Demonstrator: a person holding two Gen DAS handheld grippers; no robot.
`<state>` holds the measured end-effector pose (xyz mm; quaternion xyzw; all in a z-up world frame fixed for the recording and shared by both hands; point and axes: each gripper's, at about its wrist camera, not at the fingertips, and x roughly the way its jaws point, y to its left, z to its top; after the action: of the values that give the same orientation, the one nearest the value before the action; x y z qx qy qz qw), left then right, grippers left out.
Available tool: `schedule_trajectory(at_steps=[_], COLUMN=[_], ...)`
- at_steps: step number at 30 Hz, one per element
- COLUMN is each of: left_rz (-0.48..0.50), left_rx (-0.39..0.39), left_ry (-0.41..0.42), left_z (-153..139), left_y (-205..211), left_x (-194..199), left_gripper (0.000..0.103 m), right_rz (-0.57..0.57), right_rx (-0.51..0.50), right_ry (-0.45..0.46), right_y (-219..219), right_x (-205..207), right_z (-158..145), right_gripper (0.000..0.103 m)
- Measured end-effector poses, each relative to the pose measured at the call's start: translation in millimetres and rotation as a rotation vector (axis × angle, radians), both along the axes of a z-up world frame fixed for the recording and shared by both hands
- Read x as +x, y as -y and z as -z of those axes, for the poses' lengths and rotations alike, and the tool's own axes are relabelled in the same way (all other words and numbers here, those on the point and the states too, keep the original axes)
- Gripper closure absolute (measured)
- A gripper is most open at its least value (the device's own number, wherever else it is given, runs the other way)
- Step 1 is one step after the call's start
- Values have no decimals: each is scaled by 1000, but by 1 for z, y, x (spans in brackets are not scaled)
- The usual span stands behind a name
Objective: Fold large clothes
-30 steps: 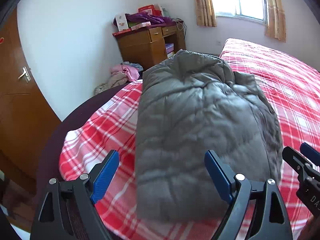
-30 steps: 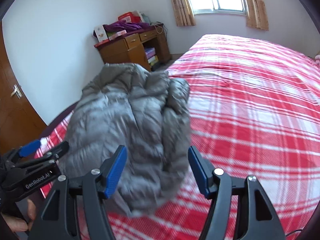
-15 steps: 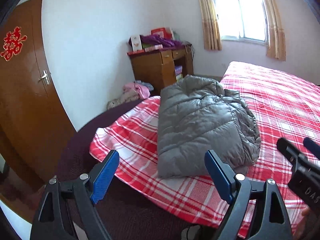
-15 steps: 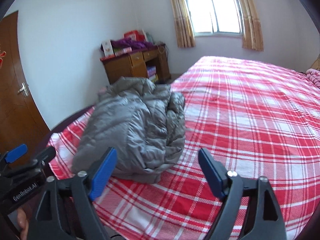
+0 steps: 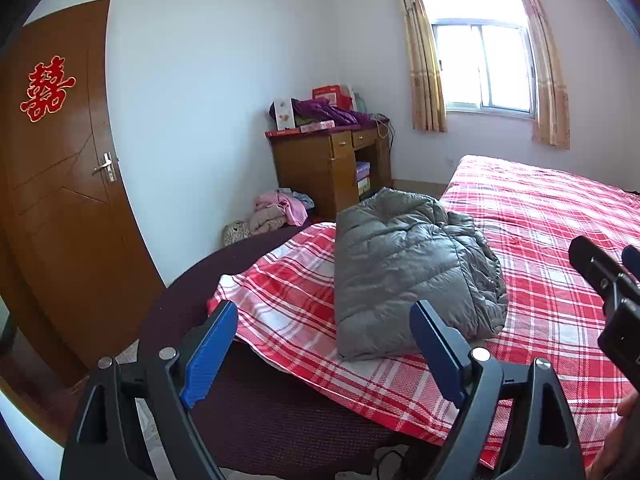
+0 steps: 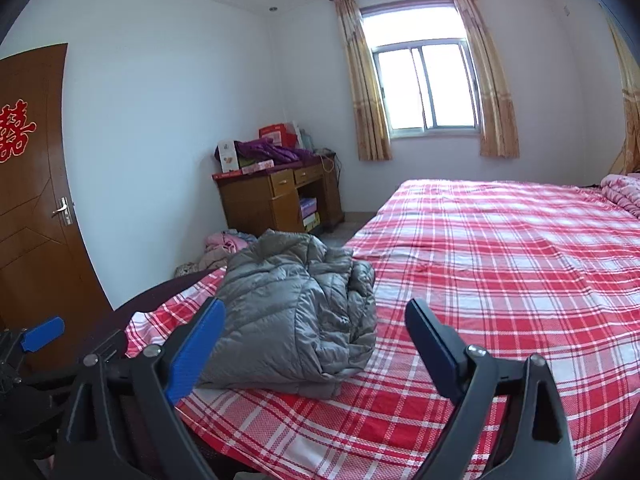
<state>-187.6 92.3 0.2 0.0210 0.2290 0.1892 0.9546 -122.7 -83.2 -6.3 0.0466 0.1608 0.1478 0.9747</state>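
The grey padded jacket (image 5: pixel 404 268) lies folded into a thick bundle at the near corner of the bed (image 5: pixel 560 216), on the red checked sheet (image 6: pixel 500 264), close to the sheet's edge where the dark mattress shows; its smoother quilted face is up and its loose, crumpled edges bunch along the side toward the middle of the bed.

The left gripper (image 5: pixel 324 352) has its jaws wide apart and holds nothing; the right gripper (image 6: pixel 316 344) is likewise spread wide and empty; both hang short of the jacket and do not touch it; in the left view the right gripper shows at the far right edge.

By its look the jacket should be light for its bulk, soft and springy, puffed with filling; a fold pressed into it is likely to swell back; the shell has a slight sheen and may slide between the pads, so a shallow pinch on one layer could slip out; a deeper bite through several layers seems safer.

The best holds are probably the two near corners of the bundle, one for each gripper, or the bunched edge if it needs tidying; taking it in the puffy middle would likely only squash it.
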Motion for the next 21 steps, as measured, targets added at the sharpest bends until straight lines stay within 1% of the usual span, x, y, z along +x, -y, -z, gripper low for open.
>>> schedule_trajectory(at_steps=[3, 6, 12, 21], left_rz=[4, 14, 14, 25], left_rx=[12, 5, 22, 17], left_ry=[19, 35, 50, 60], left_z=[-6, -10, -15, -17], left_y=[1, 2, 5, 4], left_x=[-6, -10, -14, -15], left_gripper=[15, 14, 14, 13], right_rz=[6, 17, 25, 32], right_rx=[-3, -7, 8, 20], right_ry=[38, 71, 78, 91], right_y=[-1, -1, 3, 8], right_x=[-9, -15, -16, -18], right_z=[-7, -11, -14, -17], right_gripper=[6, 5, 5, 5])
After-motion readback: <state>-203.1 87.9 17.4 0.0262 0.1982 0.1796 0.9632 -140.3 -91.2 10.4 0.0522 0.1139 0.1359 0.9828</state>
